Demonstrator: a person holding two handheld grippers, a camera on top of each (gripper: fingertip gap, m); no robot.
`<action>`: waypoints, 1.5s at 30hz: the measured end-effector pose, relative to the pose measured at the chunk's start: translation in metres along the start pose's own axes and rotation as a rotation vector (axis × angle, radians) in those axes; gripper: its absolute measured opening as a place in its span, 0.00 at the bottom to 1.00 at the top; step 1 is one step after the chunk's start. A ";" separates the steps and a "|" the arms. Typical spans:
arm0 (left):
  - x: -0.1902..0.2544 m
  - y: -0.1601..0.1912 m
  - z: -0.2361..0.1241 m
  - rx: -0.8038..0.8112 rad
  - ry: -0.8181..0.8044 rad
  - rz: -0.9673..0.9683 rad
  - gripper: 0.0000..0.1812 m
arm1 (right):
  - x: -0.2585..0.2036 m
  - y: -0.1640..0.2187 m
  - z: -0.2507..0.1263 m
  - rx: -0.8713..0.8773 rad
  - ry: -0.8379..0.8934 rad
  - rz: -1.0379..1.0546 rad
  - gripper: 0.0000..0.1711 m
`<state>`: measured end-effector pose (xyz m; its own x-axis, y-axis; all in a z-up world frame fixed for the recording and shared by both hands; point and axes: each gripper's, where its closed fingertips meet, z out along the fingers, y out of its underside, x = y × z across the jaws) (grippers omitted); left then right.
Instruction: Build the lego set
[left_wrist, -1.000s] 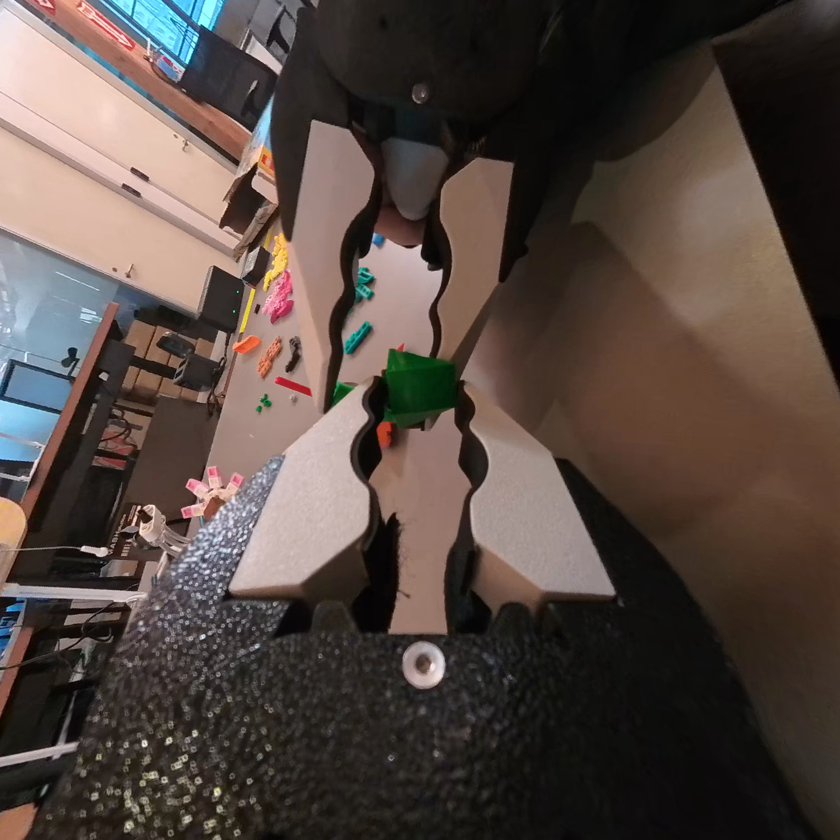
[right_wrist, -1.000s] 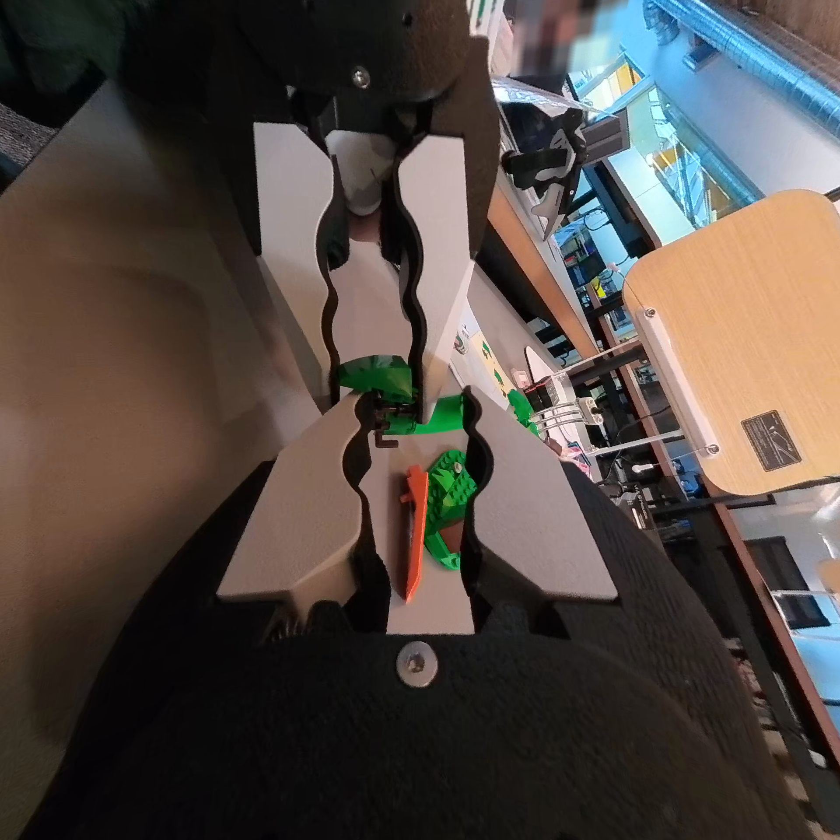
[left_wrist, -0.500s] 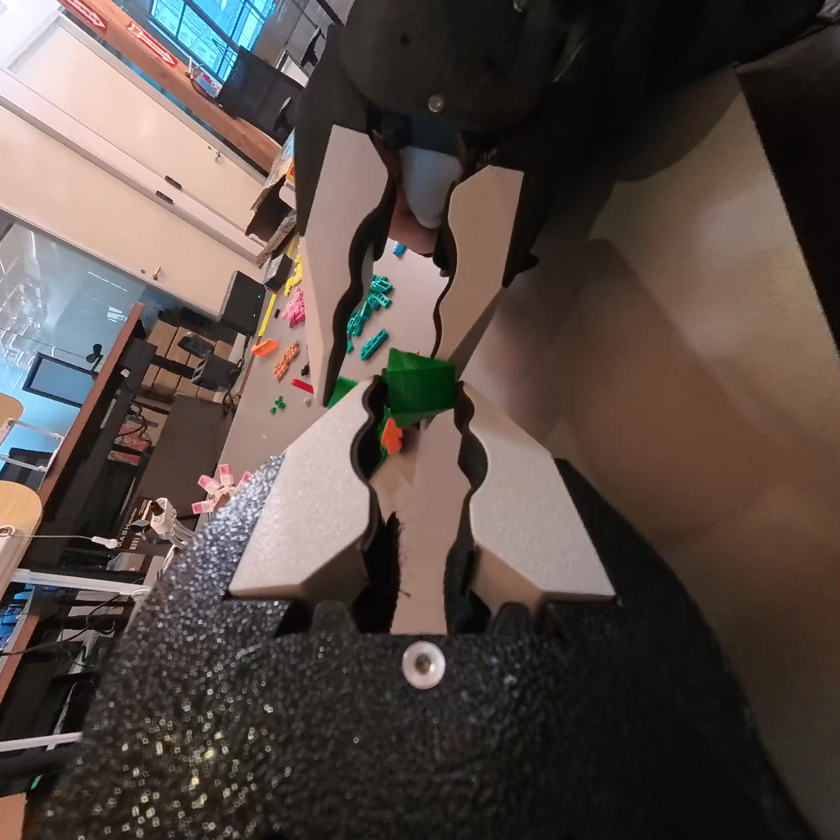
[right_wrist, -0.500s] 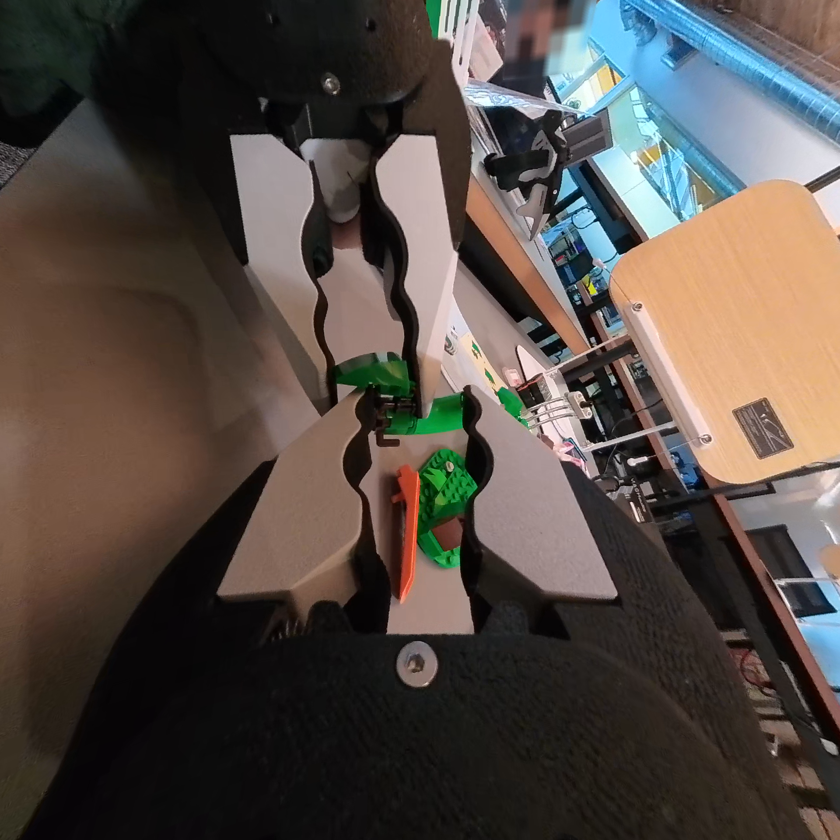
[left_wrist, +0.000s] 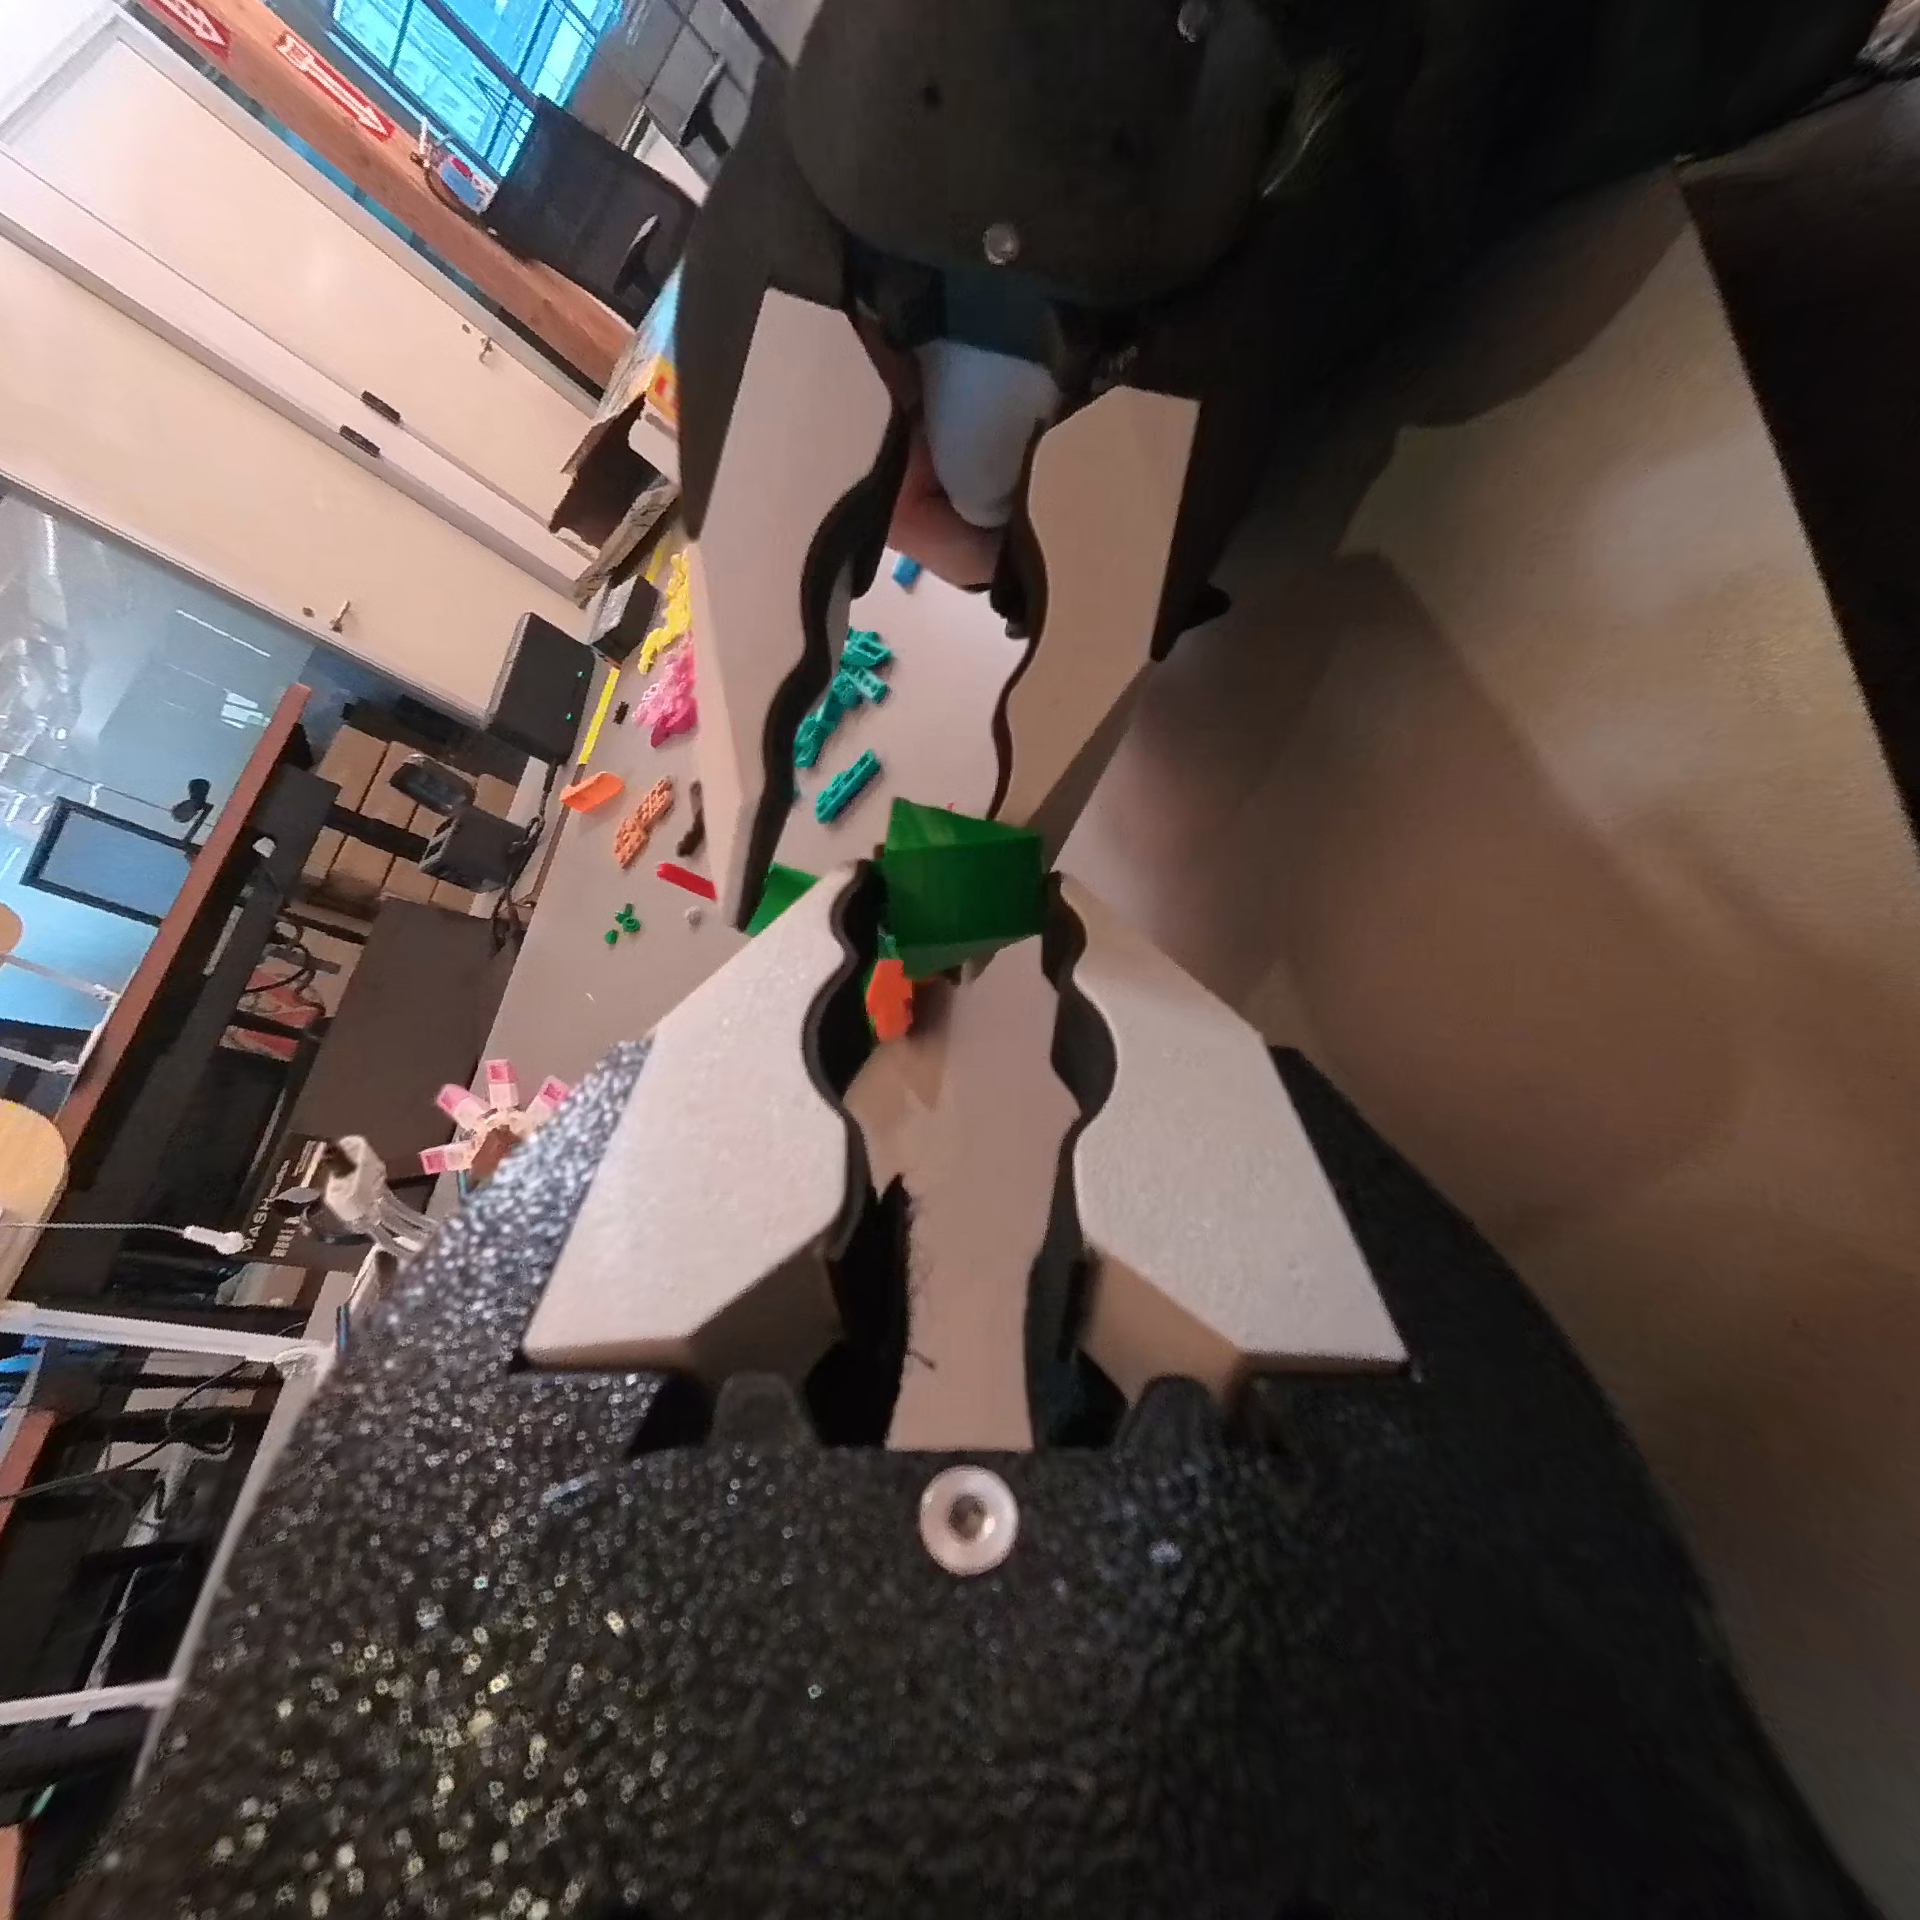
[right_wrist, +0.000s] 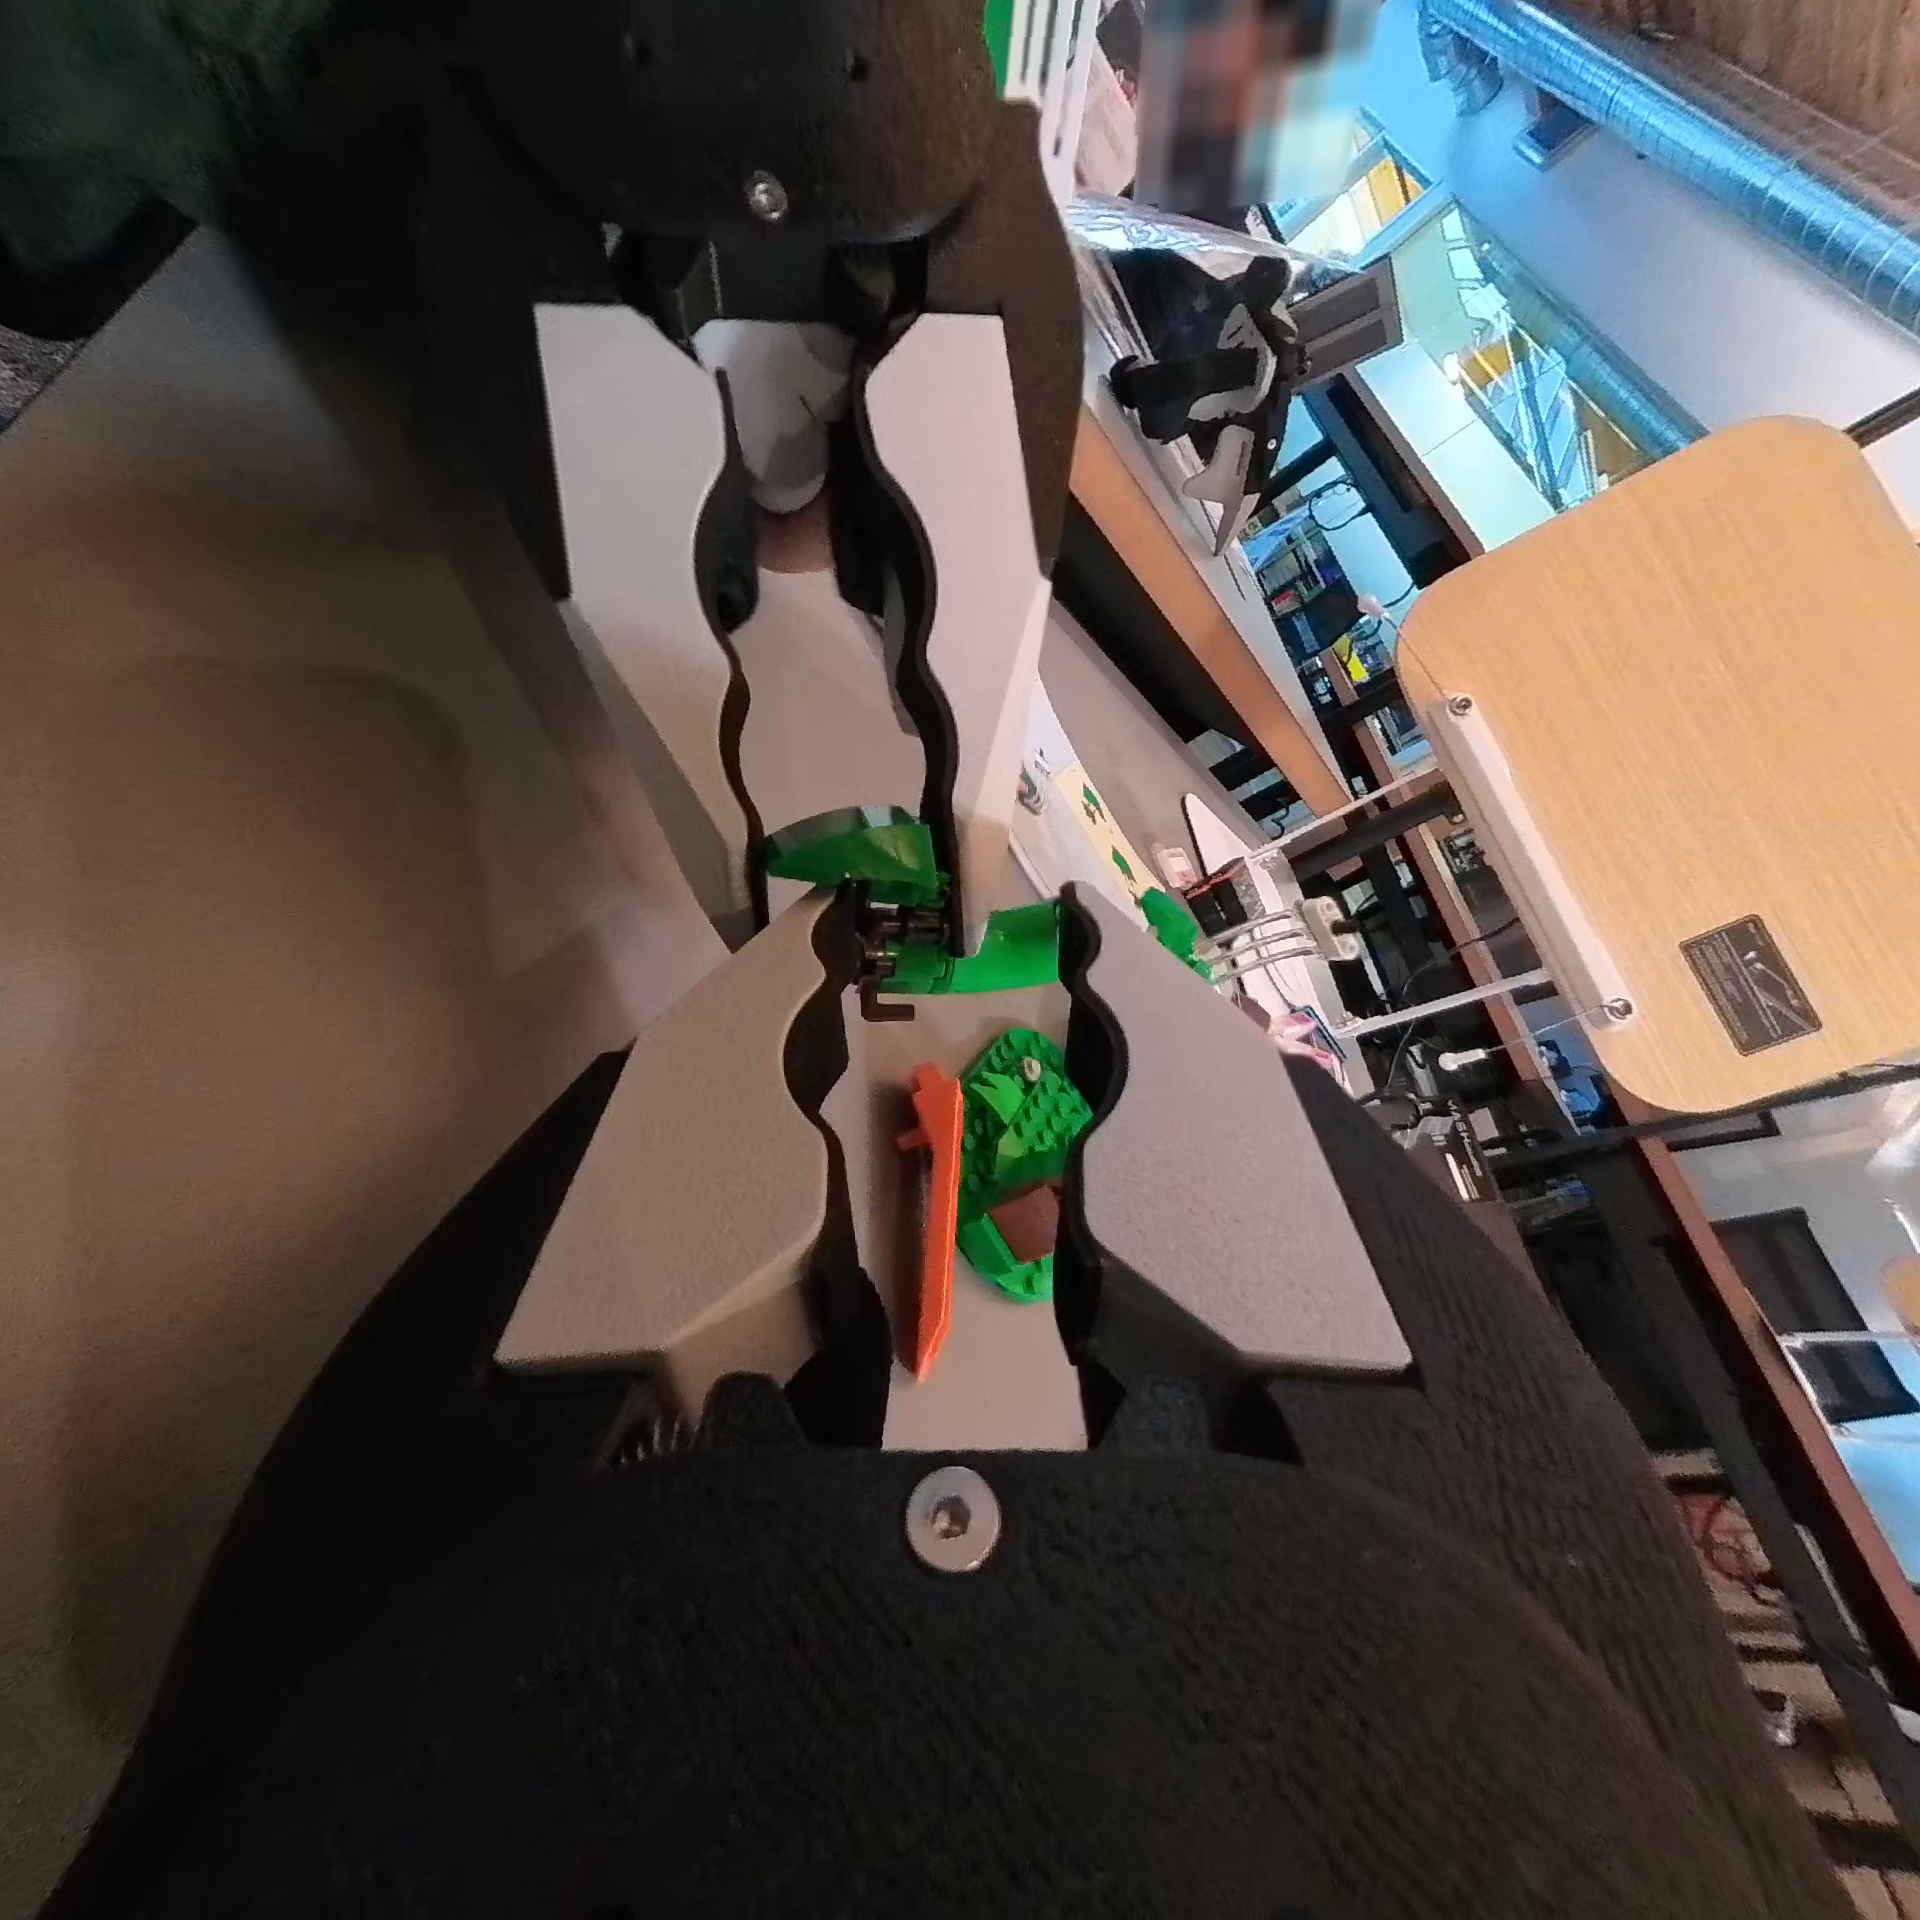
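Observation:
A green lego assembly (left_wrist: 961, 894) with a black hinge part is held in the air between both grippers, which face each other tip to tip. My left gripper (left_wrist: 951, 894) is shut on its dark green wedge. My right gripper (right_wrist: 945, 904) is shut on its bright green curved part (right_wrist: 1003, 961). The right gripper (left_wrist: 878, 868) comes down from the top of the left wrist view, and the left gripper (right_wrist: 857, 914) does the same in the right wrist view. Below them on the table lie an orange blade piece (right_wrist: 930, 1216) and a green plate (right_wrist: 1023, 1132) with a brown piece on it.
Loose bricks lie farther along the beige table (left_wrist: 1558, 727): teal (left_wrist: 847, 717), pink (left_wrist: 670, 696), yellow (left_wrist: 670, 613), orange (left_wrist: 592, 795) and red (left_wrist: 686, 881). A wooden chair back (right_wrist: 1662, 779) stands off the table's edge, with dark desks beyond.
Both grippers keep their hold on the green assembly. The pair has tilted and shifted slightly, so the room behind slides and more of the orange piece shows between the left fingers.

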<state>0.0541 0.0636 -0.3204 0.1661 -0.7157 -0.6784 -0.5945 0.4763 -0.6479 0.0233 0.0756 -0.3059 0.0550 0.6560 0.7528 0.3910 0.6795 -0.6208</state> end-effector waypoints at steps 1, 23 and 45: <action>0.000 -0.001 -0.001 0.009 0.003 0.002 0.16 | -0.001 -0.001 0.000 0.007 -0.004 0.001 0.22; -0.011 -0.007 -0.024 0.244 0.089 -0.264 0.16 | 0.005 -0.006 -0.007 0.131 -0.087 0.230 0.27; 0.003 -0.017 -0.023 0.293 0.196 -0.298 0.16 | -0.006 -0.009 -0.008 0.177 -0.245 0.414 0.26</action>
<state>0.0466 0.0413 -0.3037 0.1272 -0.9130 -0.3876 -0.2909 0.3393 -0.8946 0.0268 0.0629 -0.3030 -0.0524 0.9253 0.3756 0.2191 0.3776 -0.8997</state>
